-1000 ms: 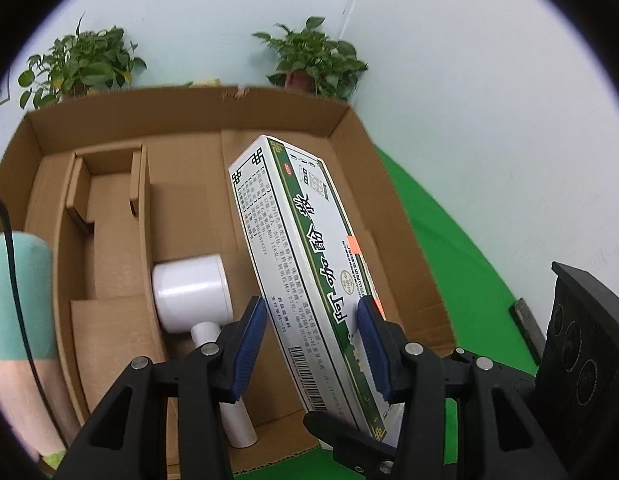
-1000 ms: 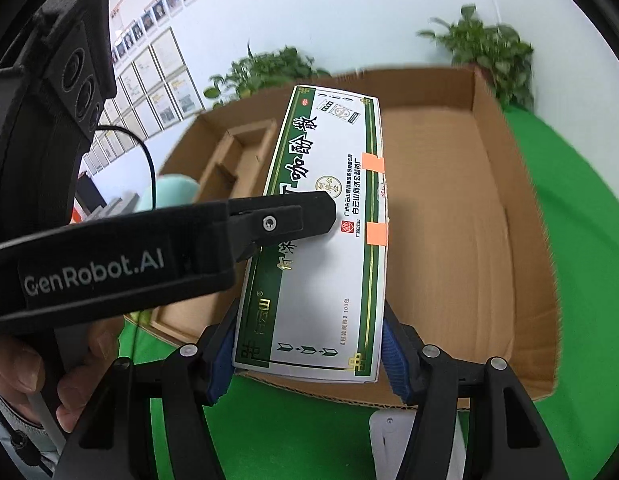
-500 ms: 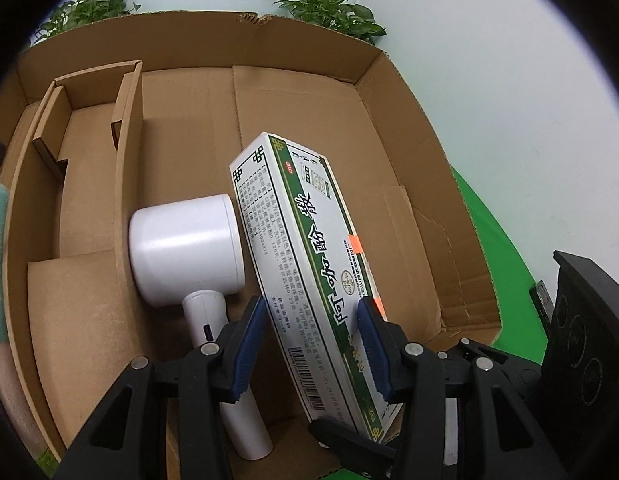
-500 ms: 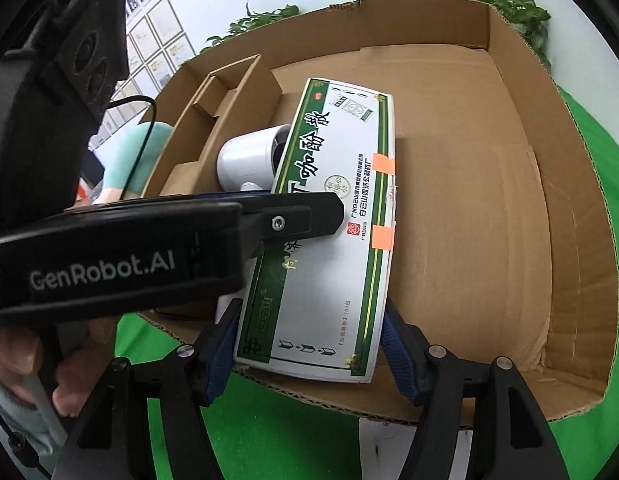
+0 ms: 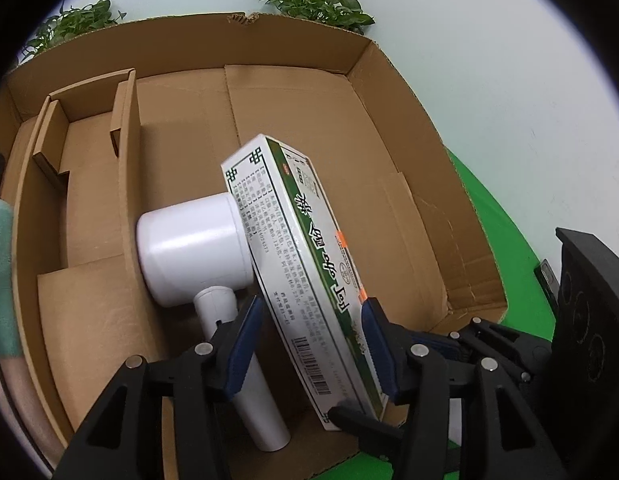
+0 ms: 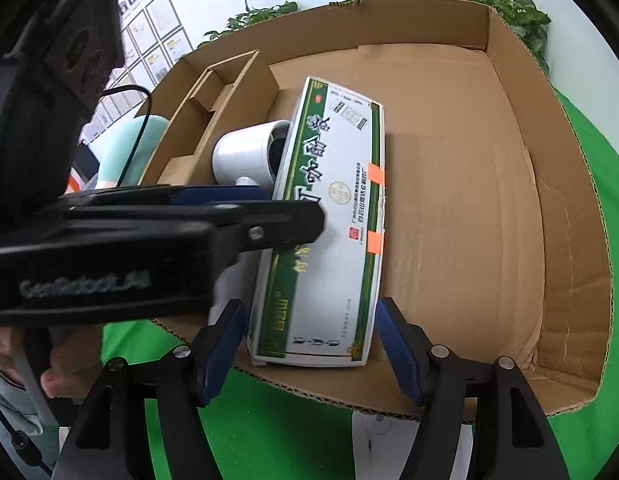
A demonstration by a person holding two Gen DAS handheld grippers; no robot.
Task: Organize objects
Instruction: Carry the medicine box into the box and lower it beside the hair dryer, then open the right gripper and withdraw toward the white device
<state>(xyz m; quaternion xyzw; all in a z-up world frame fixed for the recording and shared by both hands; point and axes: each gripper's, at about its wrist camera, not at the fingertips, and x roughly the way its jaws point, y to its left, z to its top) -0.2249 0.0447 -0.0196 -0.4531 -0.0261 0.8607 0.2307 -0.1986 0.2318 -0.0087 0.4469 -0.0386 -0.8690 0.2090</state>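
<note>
A long white-and-green medicine box (image 5: 309, 276) lies tilted inside the open cardboard box (image 5: 293, 108), leaning on a white hair dryer (image 5: 193, 248). My left gripper (image 5: 313, 340) straddles the medicine box's near end with gaps on both sides of it; the jaws are open. In the right wrist view the medicine box (image 6: 329, 220) rests with its near end at the cardboard box's front wall (image 6: 389, 396). My right gripper (image 6: 309, 344) is open around that end, pads just clear of it. The left gripper's finger (image 6: 285, 220) lies across the medicine box.
A cardboard divider insert (image 5: 89, 184) fills the box's left side. The box floor to the right (image 6: 469, 200) is bare. The green table cover (image 6: 269, 432) surrounds the box. Potted plants (image 5: 317, 4) stand behind it by the wall.
Both grippers lowered the medicine box into the cardboard box beside the hair dryer, and both sets of jaws have opened off it.
</note>
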